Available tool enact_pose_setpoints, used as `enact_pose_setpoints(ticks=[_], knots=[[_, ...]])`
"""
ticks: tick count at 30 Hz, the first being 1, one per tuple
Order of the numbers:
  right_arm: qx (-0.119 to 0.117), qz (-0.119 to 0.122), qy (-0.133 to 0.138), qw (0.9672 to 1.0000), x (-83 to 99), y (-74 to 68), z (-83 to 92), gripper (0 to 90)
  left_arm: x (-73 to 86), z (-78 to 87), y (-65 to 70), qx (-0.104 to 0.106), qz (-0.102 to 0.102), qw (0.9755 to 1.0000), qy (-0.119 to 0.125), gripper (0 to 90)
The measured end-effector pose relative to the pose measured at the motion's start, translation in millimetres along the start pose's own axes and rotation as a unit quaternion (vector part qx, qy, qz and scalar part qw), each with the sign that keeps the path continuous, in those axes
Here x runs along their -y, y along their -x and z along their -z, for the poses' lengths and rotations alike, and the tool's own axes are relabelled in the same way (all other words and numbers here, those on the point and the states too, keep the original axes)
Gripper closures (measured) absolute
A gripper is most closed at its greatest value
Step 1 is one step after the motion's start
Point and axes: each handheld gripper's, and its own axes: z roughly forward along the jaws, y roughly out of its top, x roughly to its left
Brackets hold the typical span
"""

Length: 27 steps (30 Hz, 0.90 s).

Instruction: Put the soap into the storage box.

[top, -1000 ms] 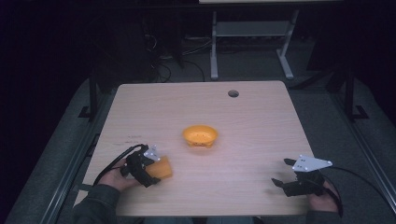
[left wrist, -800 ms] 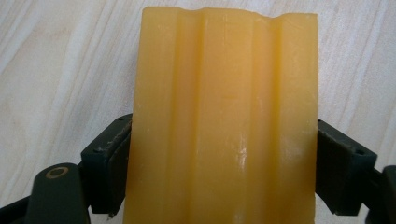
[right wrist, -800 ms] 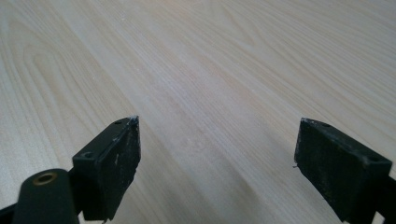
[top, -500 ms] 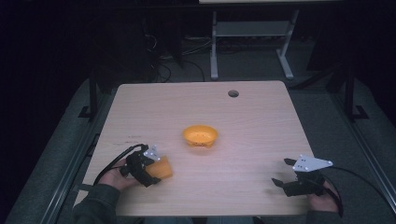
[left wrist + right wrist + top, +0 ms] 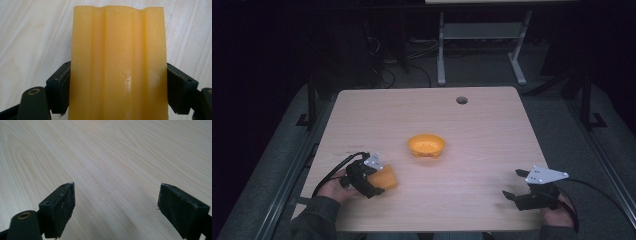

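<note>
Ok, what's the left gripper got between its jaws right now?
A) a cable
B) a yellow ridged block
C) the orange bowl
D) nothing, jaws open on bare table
B: in the left gripper view the jaws of the left gripper press on both sides of the yellow ridged block, while the orange bowl sits apart at mid-table.

In the left gripper view, the yellow block (image 5: 117,62) is cut off by the bottom edge, and its contact faces lie hidden against the jaws. In the high view, the left gripper (image 5: 374,182) covers the block's near side. The orange bowl (image 5: 426,145) is too small to show its contents.
</note>
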Motion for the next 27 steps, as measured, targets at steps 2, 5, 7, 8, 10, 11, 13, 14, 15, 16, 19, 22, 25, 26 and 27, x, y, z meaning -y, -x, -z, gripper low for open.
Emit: enact_pose_setpoints(ticks=[2,5,7,8,10,11,13,14,15,16,19,22,25,26,27], knots=[[-0.001,-0.001,-0.001,1.0,0.0,-0.1,-0.2,13.9,-1.3,2.2,-1.3,-0.001,0.0,1.0,0.004,21.0],[-0.002,-0.004,-0.001,1.0,0.1,-0.1,-0.3,13.9,-4.4,6.3,-4.0,-0.005,0.002,0.9999,0.013,20.9],[-0.001,-0.006,0.0,1.0,0.3,-0.3,-0.2,14.0,-5.6,8.6,-6.2,-0.006,0.003,0.9998,0.017,21.0],[-0.001,-0.006,0.0,1.0,0.3,-0.3,-0.2,14.0,-5.6,8.6,-6.2,-0.006,0.003,0.9998,0.017,21.0],[-0.001,-0.002,0.001,1.0,0.7,0.7,0.1,13.9,-7.7,10.1,-6.9,-0.006,0.001,0.9998,0.016,21.0],[-0.001,-0.002,0.001,1.0,0.7,0.7,-0.1,13.9,-9.3,10.7,-6.8,-0.006,0.002,0.9998,0.017,21.0],[-0.001,-0.004,0.0,1.0,0.5,0.2,-0.3,13.9,-13.6,13.8,-8.8,-0.007,-0.005,0.9998,0.015,21.0],[-0.003,-0.004,0.0,1.0,0.3,-0.1,-0.4,13.9,-14.8,14.8,-9.7,-0.006,-0.006,0.9998,0.018,21.0],[-0.003,-0.003,-0.001,1.0,0.3,0.0,-0.6,13.9,-15.9,15.6,-10.0,-0.006,-0.003,0.9998,0.021,21.0],[-0.003,-0.003,-0.001,1.0,0.3,0.0,-0.6,13.9,-15.9,15.6,-10.0,-0.006,-0.003,0.9998,0.021,20.9],[-0.003,-0.003,-0.001,1.0,0.3,-0.1,-0.6,13.9,-22.0,19.2,-12.3,-0.008,-0.012,0.9996,0.023,21.0],[-0.003,-0.003,0.0,1.0,0.4,0.1,-0.4,14.0,-26.9,21.3,-13.5,-0.007,-0.017,0.9996,0.023,21.0],[-0.003,-0.003,-0.002,1.0,0.5,0.2,-0.5,13.9,-33.5,23.6,-14.6,-0.007,-0.023,0.9995,0.021,21.0],[-0.004,-0.003,-0.001,1.0,0.4,0.1,-0.5,13.9,-35.9,24.4,-15.7,-0.007,-0.025,0.9994,0.021,21.0],[-0.004,-0.001,0.0,1.0,0.2,0.0,-0.5,13.9,-37.0,24.3,-15.7,-0.006,-0.022,0.9995,0.024,21.0]])
